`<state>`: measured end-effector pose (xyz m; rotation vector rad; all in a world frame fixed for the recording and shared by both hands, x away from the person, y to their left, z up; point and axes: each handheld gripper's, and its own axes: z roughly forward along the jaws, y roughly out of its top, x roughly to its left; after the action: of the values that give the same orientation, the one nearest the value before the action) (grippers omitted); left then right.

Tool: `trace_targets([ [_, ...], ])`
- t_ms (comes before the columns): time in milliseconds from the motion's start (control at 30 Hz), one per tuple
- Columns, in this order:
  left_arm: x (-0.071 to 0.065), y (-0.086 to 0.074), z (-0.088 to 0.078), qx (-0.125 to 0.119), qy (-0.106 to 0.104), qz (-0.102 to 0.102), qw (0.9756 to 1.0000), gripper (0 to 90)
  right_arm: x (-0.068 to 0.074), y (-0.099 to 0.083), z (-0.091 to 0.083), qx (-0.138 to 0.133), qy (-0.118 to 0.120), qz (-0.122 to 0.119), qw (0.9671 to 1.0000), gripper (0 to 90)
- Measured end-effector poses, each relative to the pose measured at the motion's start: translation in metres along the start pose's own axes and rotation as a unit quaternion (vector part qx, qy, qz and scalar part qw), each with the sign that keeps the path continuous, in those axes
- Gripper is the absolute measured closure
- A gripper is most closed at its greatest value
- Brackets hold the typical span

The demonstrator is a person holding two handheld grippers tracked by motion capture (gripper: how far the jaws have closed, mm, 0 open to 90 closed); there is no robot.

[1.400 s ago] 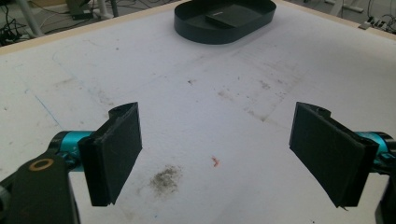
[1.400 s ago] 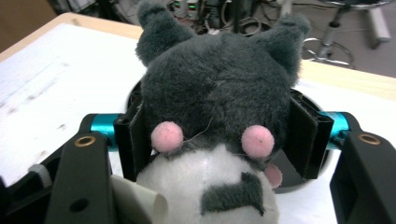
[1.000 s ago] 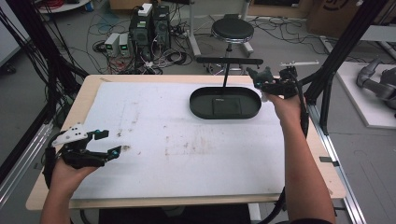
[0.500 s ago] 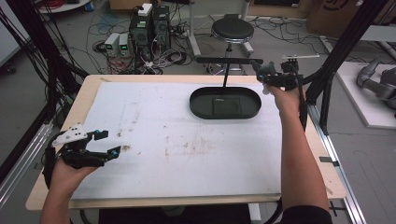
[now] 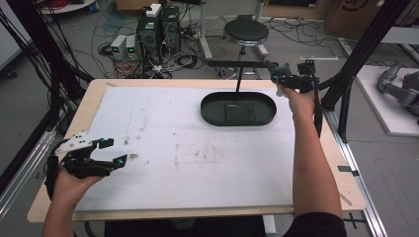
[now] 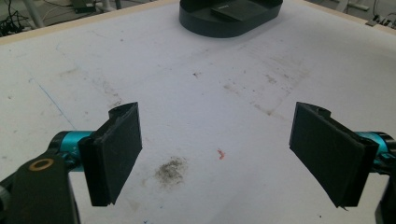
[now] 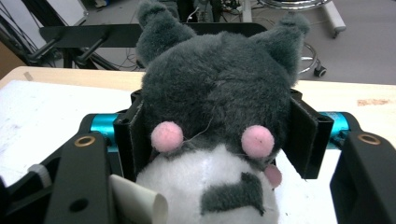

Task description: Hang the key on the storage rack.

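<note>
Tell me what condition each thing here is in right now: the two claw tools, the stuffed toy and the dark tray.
Left gripper: jaws wide open, holding nothing, low over the stained white mat.
Right gripper: shut on the plush toy, held up past the tray's right end.
Plush toy: clamped between the jaws, off the table.
Black oval tray: flat on the mat, nothing loose in it.

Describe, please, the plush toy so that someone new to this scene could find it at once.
Start at the black oval tray on the far side of the white table mat, then look just beyond its right end, where the right gripper is raised. Clamped between its jaws is a grey plush toy, the one soft thing here: pointed ears, pink cheeks, white muzzle.
</note>
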<state>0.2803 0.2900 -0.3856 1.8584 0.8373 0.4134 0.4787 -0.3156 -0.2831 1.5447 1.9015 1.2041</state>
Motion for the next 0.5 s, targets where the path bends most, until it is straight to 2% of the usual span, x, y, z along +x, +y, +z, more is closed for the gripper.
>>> trace_targets([
  [267, -0.0016, 0.0006, 0.0018, 0.002, -0.002, 0.002, 1.0000, 17.0, 0.0035, 0.0004, -0.0043, -0.003, 0.012, -0.004, 0.9999, 35.0],
  [500, -0.0007, 0.0000, 0.0010, 0.002, 0.000, 0.001, 1.0000, 17.0, 0.0010, 0.0051, 0.0006, -0.006, 0.003, 0.003, 1.0000, 35.0],
])
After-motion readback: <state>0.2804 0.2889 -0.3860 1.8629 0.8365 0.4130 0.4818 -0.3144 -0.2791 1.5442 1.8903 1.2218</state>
